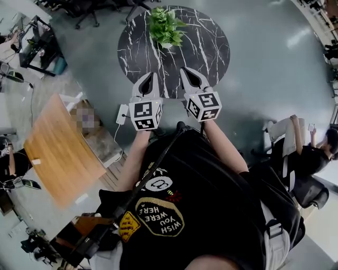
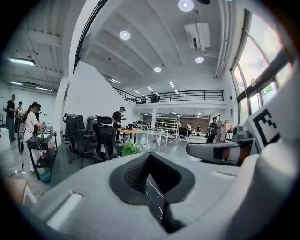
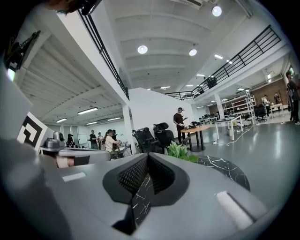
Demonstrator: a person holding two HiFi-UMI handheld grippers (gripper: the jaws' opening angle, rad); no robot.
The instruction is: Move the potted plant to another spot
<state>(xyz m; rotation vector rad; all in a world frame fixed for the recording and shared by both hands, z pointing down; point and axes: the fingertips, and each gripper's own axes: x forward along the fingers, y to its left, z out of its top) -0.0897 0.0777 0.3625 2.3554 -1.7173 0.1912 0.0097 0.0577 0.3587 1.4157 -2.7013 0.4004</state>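
The potted plant [image 1: 165, 26], leafy green in a pale pot, stands on the far side of the round black marble table [image 1: 206, 50]. My left gripper [image 1: 153, 75] and right gripper [image 1: 184, 70] hover side by side over the table's near edge, well short of the plant. Both are shut with nothing between their jaws. In the left gripper view the plant [image 2: 130, 149] shows small beyond the closed tips of the left gripper [image 2: 149, 154]. In the right gripper view the plant [image 3: 180, 151] rises just right of the closed tips of the right gripper [image 3: 148, 155], with the table [image 3: 225, 171] beneath it.
A wooden desk [image 1: 58, 150] stands at the left and office chairs [image 1: 87, 13] beyond the table. A person [image 1: 311, 153] sits at the right. A white power strip [image 1: 122, 113] lies on the floor by the table. Several people stand in the background.
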